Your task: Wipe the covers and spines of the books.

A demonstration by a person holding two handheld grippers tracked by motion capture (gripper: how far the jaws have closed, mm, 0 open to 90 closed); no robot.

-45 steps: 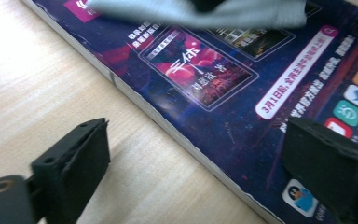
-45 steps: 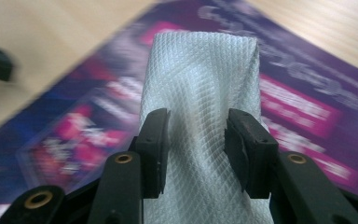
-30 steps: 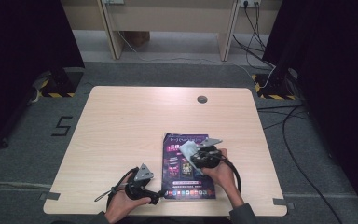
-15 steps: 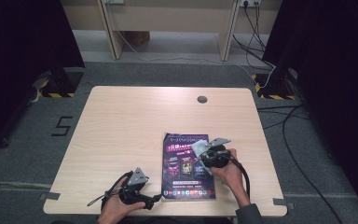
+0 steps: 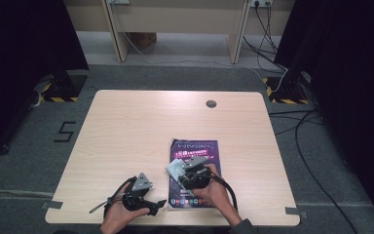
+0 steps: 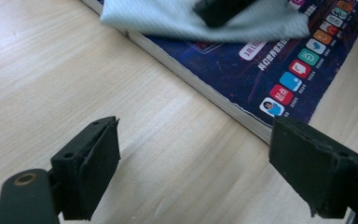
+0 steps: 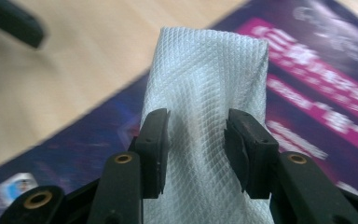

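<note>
A dark purple magazine (image 5: 195, 150) lies flat on the wooden table (image 5: 126, 126), near its front edge. My right gripper (image 5: 182, 170) is over the magazine's lower left part, shut on a white quilted cloth (image 5: 174, 168) that rests on the cover. In the right gripper view the cloth (image 7: 209, 70) is pinched between the jaws of the right gripper (image 7: 198, 140) above the magazine (image 7: 317, 93). My left gripper (image 5: 157, 204) lies to the magazine's left by the table's front edge. It stands open in the left gripper view (image 6: 196, 163), over bare wood beside the magazine's edge (image 6: 279, 70) and the cloth (image 6: 168, 18).
A round cable hole (image 5: 211, 103) sits at the table's far side. Bare wood stretches to the left and behind the magazine. Cables run over the grey floor (image 5: 302, 126) to the right, and desk legs (image 5: 117, 34) stand beyond.
My right gripper has slid the cloth across the cover, first slightly right, then left and towards the near edge. The left gripper has barely moved.
</note>
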